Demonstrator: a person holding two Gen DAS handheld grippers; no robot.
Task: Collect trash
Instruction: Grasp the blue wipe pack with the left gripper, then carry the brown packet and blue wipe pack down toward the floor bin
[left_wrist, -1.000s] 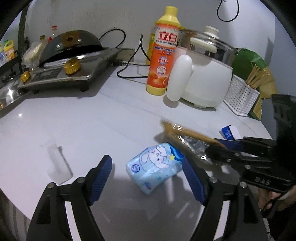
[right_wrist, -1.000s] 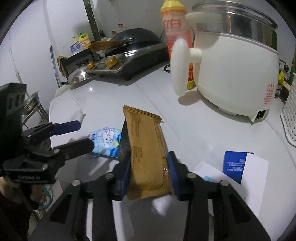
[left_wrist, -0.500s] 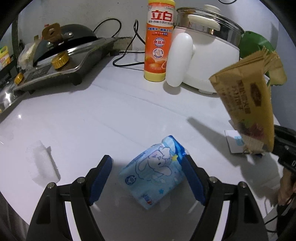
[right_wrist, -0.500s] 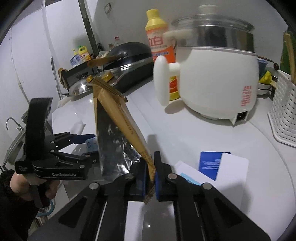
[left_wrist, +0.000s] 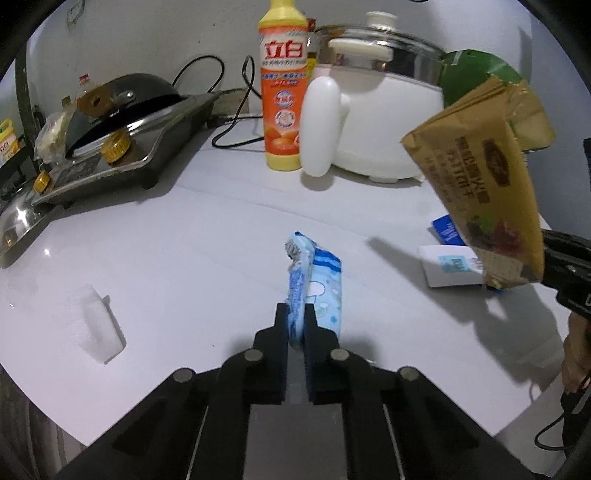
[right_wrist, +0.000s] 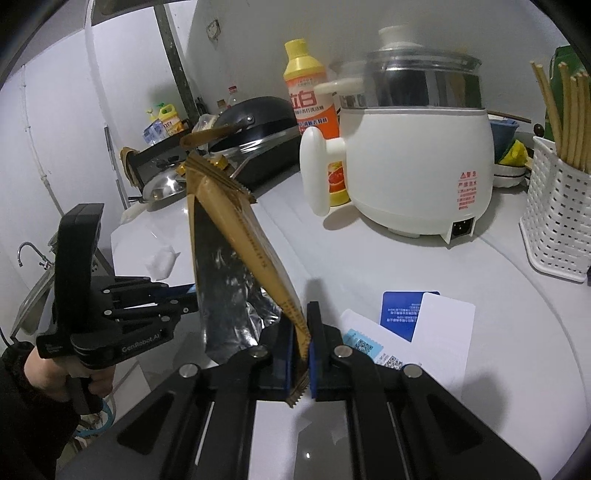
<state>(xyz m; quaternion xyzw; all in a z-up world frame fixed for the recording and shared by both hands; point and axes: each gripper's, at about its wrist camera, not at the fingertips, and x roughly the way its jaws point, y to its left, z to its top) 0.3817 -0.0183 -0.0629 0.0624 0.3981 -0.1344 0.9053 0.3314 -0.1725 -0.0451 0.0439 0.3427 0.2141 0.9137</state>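
Left claw (left_wrist: 295, 317) clenched on crumpled blue cartoon-print packet (left_wrist: 314, 284), just above glossy white table (left_wrist: 184, 240). Right claw (right_wrist: 300, 332) clamped on brown foil-lined wrapper (right_wrist: 236, 229), held clear of table. "GenRobot.AI" on left claw body. Beyond: blue-white cards (right_wrist: 424, 314), orange 立白 bottle (left_wrist: 283, 92), white cooker (left_wrist: 384, 122).

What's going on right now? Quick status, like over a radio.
Left gripper shut on blue tissue pack. Right gripper shut on brown wrapper, lifted off counter. Nothing in the way.
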